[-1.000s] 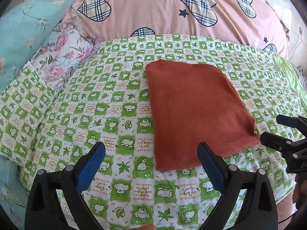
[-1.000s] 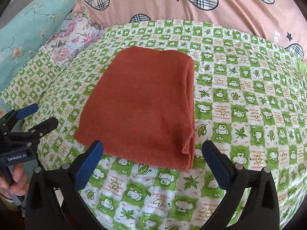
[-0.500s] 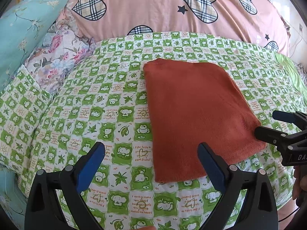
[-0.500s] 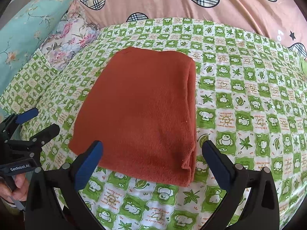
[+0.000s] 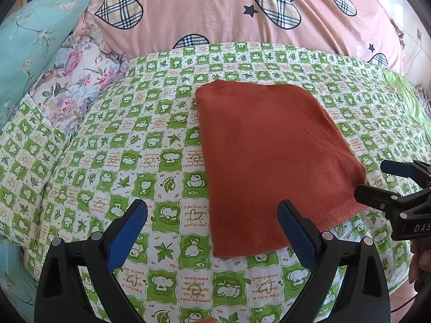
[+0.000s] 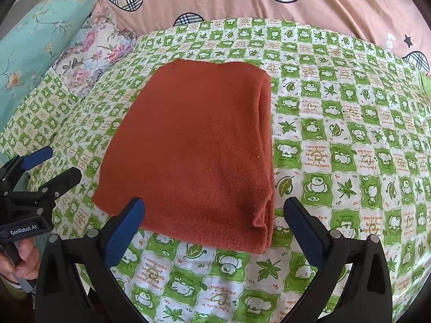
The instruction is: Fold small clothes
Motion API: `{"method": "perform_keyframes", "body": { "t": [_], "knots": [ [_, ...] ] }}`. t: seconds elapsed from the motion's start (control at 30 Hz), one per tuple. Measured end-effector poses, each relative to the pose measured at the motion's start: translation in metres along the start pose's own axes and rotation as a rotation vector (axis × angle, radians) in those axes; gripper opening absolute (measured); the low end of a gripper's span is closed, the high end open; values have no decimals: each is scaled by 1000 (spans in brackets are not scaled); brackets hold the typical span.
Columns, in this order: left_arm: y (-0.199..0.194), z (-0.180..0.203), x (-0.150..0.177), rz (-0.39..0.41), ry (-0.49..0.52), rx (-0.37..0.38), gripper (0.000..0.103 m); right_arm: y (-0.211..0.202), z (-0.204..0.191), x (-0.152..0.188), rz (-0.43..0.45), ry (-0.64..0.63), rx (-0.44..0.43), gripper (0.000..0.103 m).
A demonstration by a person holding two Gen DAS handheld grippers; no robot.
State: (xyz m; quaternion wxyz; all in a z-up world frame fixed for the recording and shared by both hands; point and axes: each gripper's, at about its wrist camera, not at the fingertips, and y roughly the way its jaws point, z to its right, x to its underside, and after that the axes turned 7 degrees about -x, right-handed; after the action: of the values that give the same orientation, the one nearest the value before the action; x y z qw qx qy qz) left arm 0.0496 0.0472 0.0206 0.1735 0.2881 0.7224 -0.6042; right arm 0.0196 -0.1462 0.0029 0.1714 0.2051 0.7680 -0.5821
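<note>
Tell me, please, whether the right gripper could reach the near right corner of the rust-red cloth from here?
Probably yes: the right gripper is open, the folded cloth lies just ahead, nothing between.

A bed with a green and white cover (image 5: 150, 145) full of little animals and leaves. A folded red cloth (image 5: 272, 161) lies flat on it. At the far side sit a big pink quilt (image 5: 215, 10) with checked hearts, a flowery pillow (image 5: 72, 91) and a blue pillow (image 5: 29, 43).

Folded cloth (image 5: 272, 161) lies on the bedspread (image 5: 140, 145), pillows (image 5: 215, 8) behind.
</note>
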Motion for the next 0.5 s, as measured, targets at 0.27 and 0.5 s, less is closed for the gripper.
{"method": "perform_keyframes", "body": {
  "t": [0.27, 0.5],
  "knots": [
    [-2, 2, 3, -5, 8, 1, 97, -2, -5, 5, 0, 0, -1, 102],
    [-5, 4, 5, -1, 14, 3, 97, -2, -8, 7, -5, -5, 0, 102]
  ]
}}
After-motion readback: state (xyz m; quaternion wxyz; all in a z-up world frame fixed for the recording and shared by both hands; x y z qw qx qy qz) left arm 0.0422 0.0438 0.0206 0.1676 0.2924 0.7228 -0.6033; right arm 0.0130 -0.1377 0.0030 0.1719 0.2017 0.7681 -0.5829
